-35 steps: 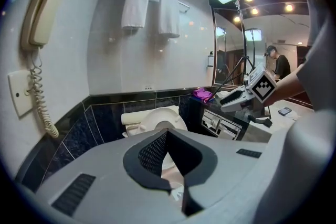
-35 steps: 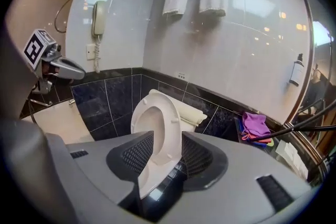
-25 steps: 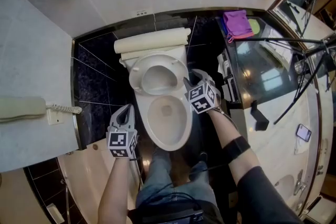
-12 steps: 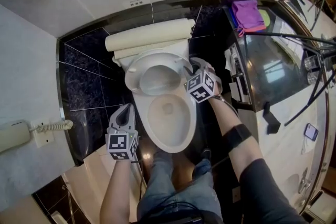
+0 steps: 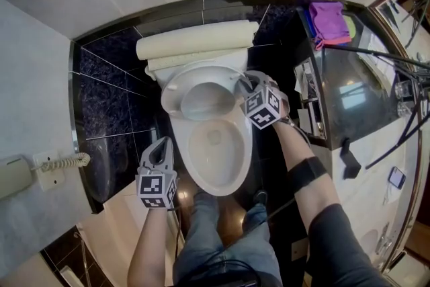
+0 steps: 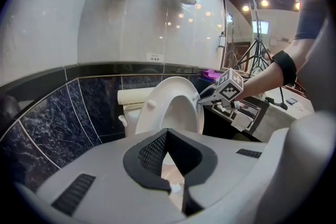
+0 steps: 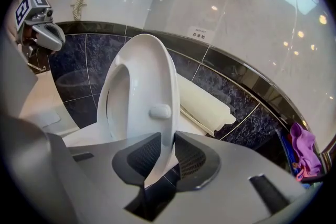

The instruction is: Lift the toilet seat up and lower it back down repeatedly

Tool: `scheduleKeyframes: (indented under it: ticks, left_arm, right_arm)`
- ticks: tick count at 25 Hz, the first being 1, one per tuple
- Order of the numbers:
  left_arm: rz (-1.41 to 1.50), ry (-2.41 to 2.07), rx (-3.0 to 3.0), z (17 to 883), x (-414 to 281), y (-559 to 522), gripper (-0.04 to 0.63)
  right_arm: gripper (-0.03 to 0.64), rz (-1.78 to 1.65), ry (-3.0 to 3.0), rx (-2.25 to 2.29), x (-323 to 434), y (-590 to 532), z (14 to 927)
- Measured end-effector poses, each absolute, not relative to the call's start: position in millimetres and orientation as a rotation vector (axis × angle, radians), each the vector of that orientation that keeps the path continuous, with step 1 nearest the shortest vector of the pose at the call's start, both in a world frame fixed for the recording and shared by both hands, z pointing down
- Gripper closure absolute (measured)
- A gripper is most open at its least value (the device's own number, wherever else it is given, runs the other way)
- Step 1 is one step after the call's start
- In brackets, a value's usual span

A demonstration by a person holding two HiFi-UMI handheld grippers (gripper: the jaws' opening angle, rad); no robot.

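Note:
The white toilet seat (image 5: 176, 92) stands raised at a tilt over the bowl (image 5: 216, 168), in front of the cream tank (image 5: 198, 40). My right gripper (image 5: 243, 87) is at the seat's right edge; its jaws have just been closing and now pinch the rim (image 7: 167, 113) between the pads. In the left gripper view the right gripper (image 6: 202, 101) meets the seat (image 6: 176, 107) at its edge. My left gripper (image 5: 161, 146) hovers left of the bowl, jaws (image 6: 167, 134) shut with nothing in them, and it shows far left in the right gripper view (image 7: 50, 36).
Dark marble tiles (image 5: 111, 77) line the wall behind the toilet. A wall phone (image 5: 13, 175) hangs at left. A glass-topped counter (image 5: 356, 84) with a purple cloth (image 5: 329, 23) and a tripod leg (image 5: 376, 50) stands right. The person's legs (image 5: 215, 232) are before the bowl.
The right gripper has closed onto the seat's right rim and sunk a little. The left gripper has dropped slightly beside the bowl. The head view has shifted.

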State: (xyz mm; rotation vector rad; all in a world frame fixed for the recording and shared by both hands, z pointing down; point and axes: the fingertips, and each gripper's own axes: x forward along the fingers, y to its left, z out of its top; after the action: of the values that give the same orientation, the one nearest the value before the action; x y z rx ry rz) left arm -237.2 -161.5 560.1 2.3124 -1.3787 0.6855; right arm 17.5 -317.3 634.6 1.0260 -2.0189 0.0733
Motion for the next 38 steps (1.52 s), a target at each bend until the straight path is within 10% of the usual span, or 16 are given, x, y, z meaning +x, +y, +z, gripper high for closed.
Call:
scheduleKeyframes:
  ticks: [38]
  left_arm:
    - [0.688, -1.362, 2.183, 633.0, -167.7, -51.8, 0.595]
  right_arm:
    - [0.529, -0.146, -2.044, 1.023, 17.9, -164.0, 625.4]
